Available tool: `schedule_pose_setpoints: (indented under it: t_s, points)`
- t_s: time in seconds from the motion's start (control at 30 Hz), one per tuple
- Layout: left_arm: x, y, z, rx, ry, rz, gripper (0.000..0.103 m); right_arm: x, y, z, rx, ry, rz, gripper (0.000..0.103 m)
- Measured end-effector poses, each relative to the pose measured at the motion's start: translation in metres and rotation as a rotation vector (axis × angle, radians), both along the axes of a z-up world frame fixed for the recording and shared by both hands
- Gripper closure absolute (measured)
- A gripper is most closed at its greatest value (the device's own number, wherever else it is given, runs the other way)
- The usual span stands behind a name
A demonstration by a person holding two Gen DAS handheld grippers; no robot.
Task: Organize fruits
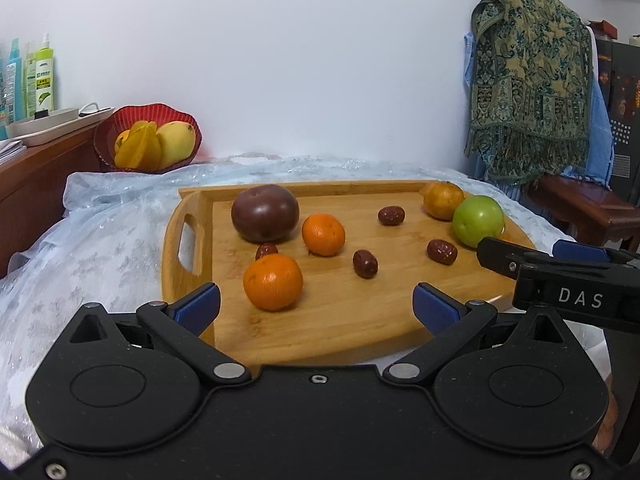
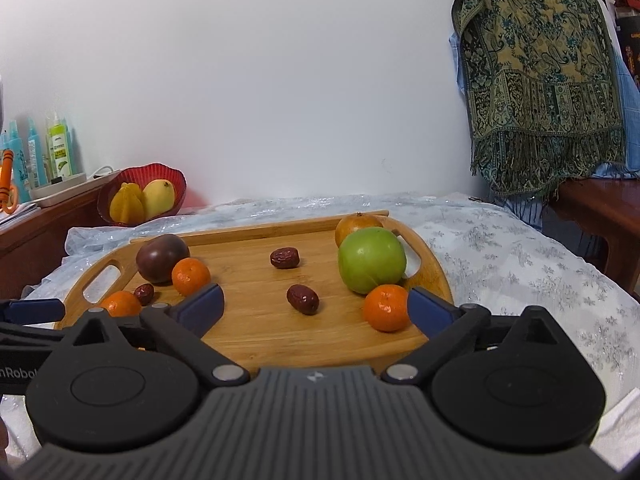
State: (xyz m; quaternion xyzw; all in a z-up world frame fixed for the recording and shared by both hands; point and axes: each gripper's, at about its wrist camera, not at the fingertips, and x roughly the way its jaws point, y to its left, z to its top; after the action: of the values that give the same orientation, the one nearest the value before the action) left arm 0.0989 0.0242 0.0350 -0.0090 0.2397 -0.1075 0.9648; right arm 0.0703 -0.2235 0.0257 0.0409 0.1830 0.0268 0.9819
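A wooden tray [image 1: 192, 216] [image 2: 248, 332] on a cloth-covered table holds a dark purple fruit [image 1: 265, 212] [image 2: 162, 257], a green apple [image 1: 478, 221] [image 2: 371, 260], several mandarins [image 1: 273, 282] [image 2: 386, 307], and several red dates [image 1: 365, 263] [image 2: 302, 299]. A red basket [image 1: 120, 120] [image 2: 176, 178] at the back left holds a mango [image 1: 176, 142] and a star fruit [image 1: 140, 148]. My left gripper [image 1: 316, 306] is open and empty over the tray's near edge, a mandarin just ahead of it. My right gripper [image 2: 316, 304] is open and empty; a mandarin lies by its right finger. It also shows in the left wrist view [image 1: 560, 268].
A wooden sideboard [image 1: 24, 184] at the left carries spray bottles [image 1: 42, 76] and a pale tray [image 1: 40, 124]. A patterned shawl [image 1: 528, 80] [image 2: 540, 80] hangs at the right above a dark wooden bench [image 1: 588, 216]. A white wall is behind.
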Motion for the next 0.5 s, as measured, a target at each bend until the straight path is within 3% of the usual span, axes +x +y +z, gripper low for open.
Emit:
schedule_pose_setpoints:
  t_s: [0.5]
  points:
    - [-0.019,0.008,-0.014,-0.012,0.044,0.010,0.001,-0.016,0.001,-0.014,-0.028,0.007,-0.046,0.000]
